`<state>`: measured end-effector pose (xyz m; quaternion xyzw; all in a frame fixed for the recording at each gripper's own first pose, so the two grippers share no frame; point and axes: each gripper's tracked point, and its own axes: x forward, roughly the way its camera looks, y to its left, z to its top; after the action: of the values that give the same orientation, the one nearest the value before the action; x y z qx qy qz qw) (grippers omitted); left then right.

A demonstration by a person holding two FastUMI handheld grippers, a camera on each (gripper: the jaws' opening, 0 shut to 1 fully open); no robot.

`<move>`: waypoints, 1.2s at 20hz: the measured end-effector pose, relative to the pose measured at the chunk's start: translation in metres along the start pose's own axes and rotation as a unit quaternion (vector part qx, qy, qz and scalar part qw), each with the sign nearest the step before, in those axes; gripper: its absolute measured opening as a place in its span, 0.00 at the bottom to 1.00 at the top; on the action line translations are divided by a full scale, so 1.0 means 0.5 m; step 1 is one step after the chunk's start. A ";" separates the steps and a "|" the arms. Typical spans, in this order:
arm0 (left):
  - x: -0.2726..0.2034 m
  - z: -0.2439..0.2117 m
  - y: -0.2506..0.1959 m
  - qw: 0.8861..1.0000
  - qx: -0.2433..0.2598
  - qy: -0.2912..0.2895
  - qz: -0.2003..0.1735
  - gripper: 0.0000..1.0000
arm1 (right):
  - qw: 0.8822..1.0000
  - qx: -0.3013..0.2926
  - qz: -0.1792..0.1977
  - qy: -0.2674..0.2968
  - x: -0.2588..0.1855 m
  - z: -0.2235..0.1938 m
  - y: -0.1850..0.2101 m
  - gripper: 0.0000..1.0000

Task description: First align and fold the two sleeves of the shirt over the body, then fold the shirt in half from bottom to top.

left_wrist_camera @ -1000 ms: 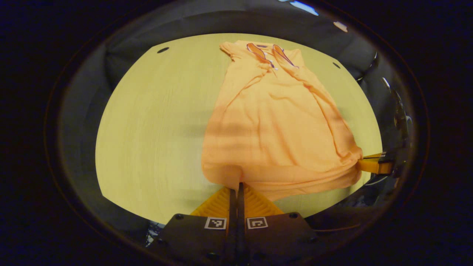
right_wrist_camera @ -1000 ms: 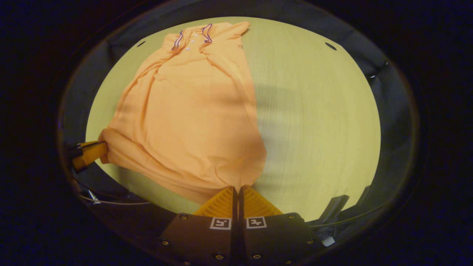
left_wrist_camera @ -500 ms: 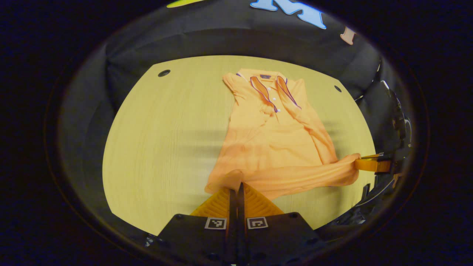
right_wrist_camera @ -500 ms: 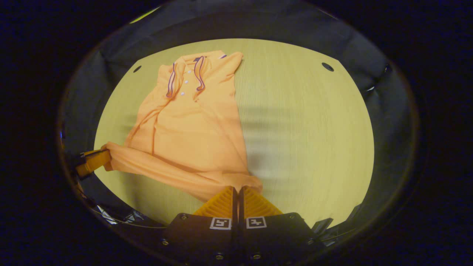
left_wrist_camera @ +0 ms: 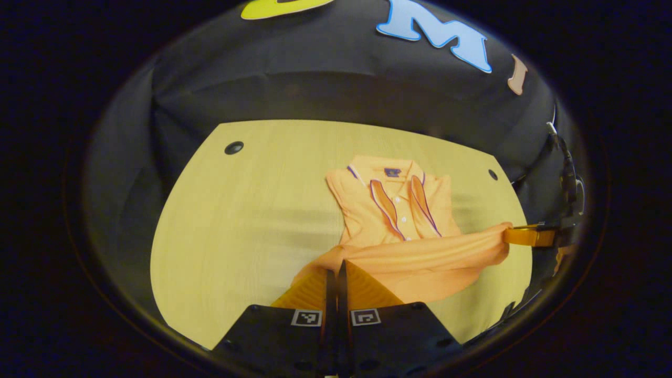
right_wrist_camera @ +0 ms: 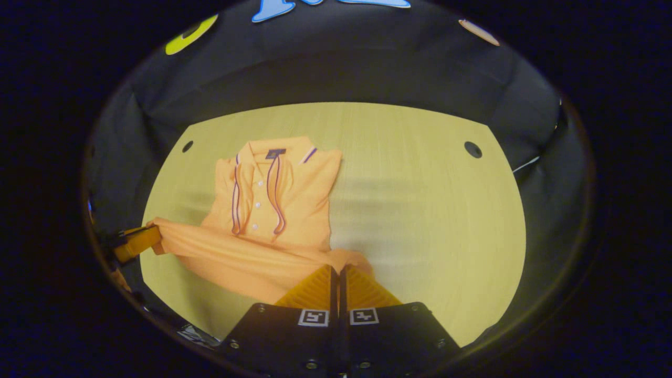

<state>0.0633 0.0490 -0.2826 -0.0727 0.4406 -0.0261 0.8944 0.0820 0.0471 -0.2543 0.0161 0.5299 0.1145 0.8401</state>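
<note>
Two tools hold the shirt's bottom edge between them, and we go through each view in turn.

From the left gripper view, our left tool (left_wrist_camera: 336,273) is clenched on one bottom corner of the orange shirt (left_wrist_camera: 399,210), its fingers pressed together with cloth caught between them. The hem (left_wrist_camera: 430,252) runs as a raised band across to the right tool (left_wrist_camera: 517,235), which grips the other corner at the edge of the view. The collar (left_wrist_camera: 391,176) end lies flat on the tabletop (left_wrist_camera: 252,210), toward the far side.

From the right gripper view, our right tool (right_wrist_camera: 337,281) is likewise clamped on its corner of the shirt (right_wrist_camera: 278,194), and the left tool (right_wrist_camera: 139,241) shows off to the side holding the far corner. The sleeves look already tucked over the body, so we judge the bottom-to-top fold is under way.

We expect the cloth to be light, soft and limp: it sags between the corners. Holding both bottom corners with the hem taut seems right; slack would likely wrinkle the fold.
</note>
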 end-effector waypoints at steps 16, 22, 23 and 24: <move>0.268 0.284 0.025 0.996 0.012 -0.085 0.004 0.05 | 0.993 0.076 0.007 -0.094 0.232 0.303 -0.022 0.00; 0.377 0.274 0.038 0.996 0.008 -0.083 0.008 0.05 | 0.993 0.071 0.004 -0.096 0.317 0.307 -0.030 0.00; 0.385 0.272 0.041 0.996 0.006 -0.084 0.009 0.05 | 0.993 0.068 0.005 -0.095 0.329 0.307 -0.030 0.00; 0.396 0.270 0.043 0.996 0.005 -0.083 0.010 0.06 | 0.994 0.065 0.004 -0.093 0.338 0.304 -0.030 0.00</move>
<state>0.2909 0.0630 -0.3599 -0.0661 0.3653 -0.0135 0.9284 0.2901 0.0822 -0.3400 0.0830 0.4554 0.0810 0.8827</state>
